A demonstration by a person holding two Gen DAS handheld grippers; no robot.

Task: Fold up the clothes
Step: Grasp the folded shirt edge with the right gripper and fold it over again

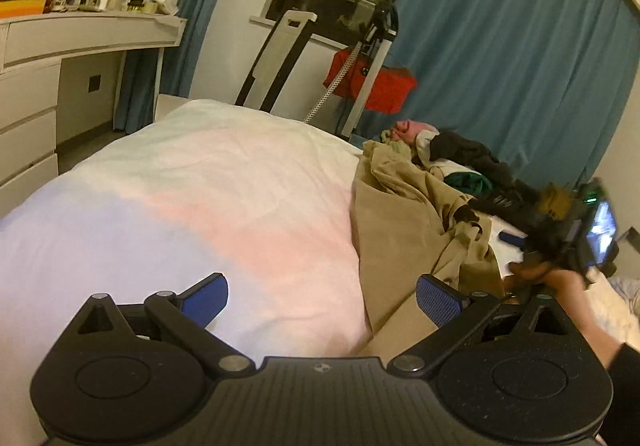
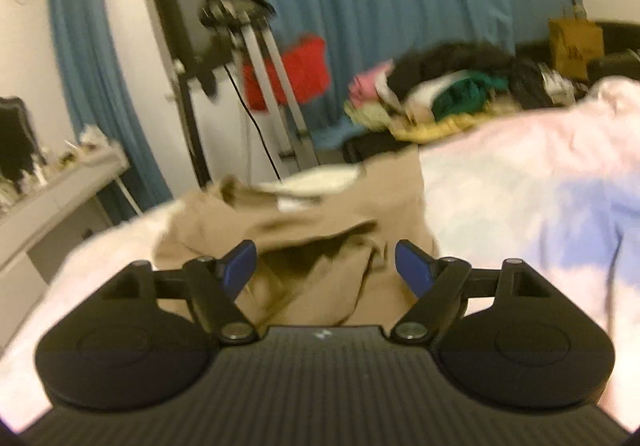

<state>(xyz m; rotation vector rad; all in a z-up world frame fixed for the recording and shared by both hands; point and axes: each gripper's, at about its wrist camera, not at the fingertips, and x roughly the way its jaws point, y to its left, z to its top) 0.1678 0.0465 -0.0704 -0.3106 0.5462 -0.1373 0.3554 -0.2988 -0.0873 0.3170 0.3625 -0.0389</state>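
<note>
Left tongs (image 1: 322, 300) stand wide over the bed (image 1: 180, 206), blue pads (image 1: 438, 302) bare, nothing gripped. Right tongs (image 2: 326, 272) also gape, the crumpled tan garment (image 2: 320, 218) just beyond them but not pinched. Only the left view catches the person's hand (image 1: 548, 278) carrying the other tool at far right. Beyond, a clothes pile (image 2: 448, 90) lies near blue curtains (image 1: 500, 46); a white desk (image 1: 80, 38) stands left.

Tan garment (image 1: 404, 222) crumpled on bed's edge, w/ clothes pile (image 1: 460, 162) behind.
</note>
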